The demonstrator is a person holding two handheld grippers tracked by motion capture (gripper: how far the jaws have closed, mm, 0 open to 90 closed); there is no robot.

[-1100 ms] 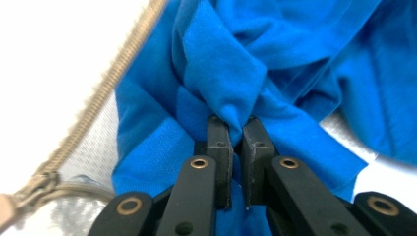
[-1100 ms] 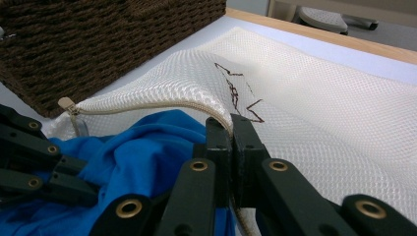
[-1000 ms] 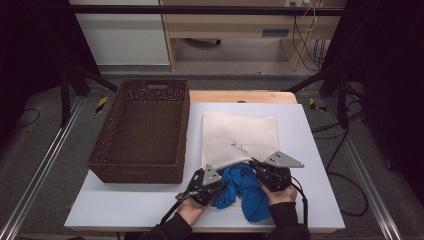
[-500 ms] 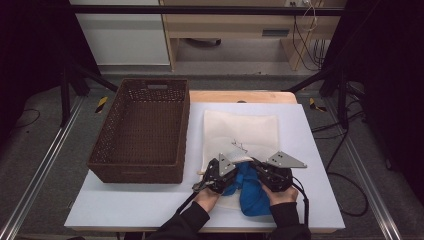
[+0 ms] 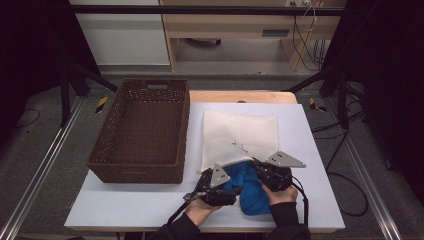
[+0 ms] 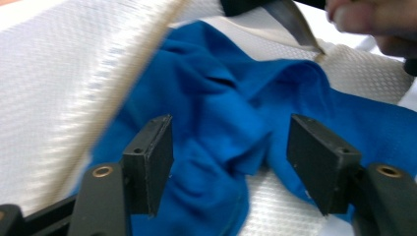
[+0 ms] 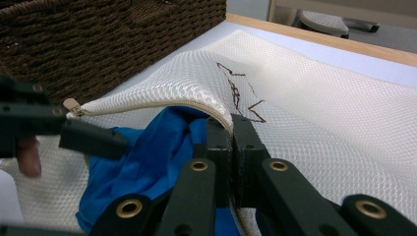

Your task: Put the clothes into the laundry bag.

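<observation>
crumpled blue cloth (image 6: pixel 216 128) lies inside white mesh bag (image 7: pixel 314 98).

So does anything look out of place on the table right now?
Only the blue cloth: it bulges crumpled from the white mesh bag, mostly outside its mouth. The right gripper pinches the zipper edge up; the basket sits squarely alongside.

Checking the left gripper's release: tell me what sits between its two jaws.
In the left gripper view, the left gripper has just been opening; crumpled blue cloth lies between its jaws, untouched by the pads, on the white mesh bag.
</observation>
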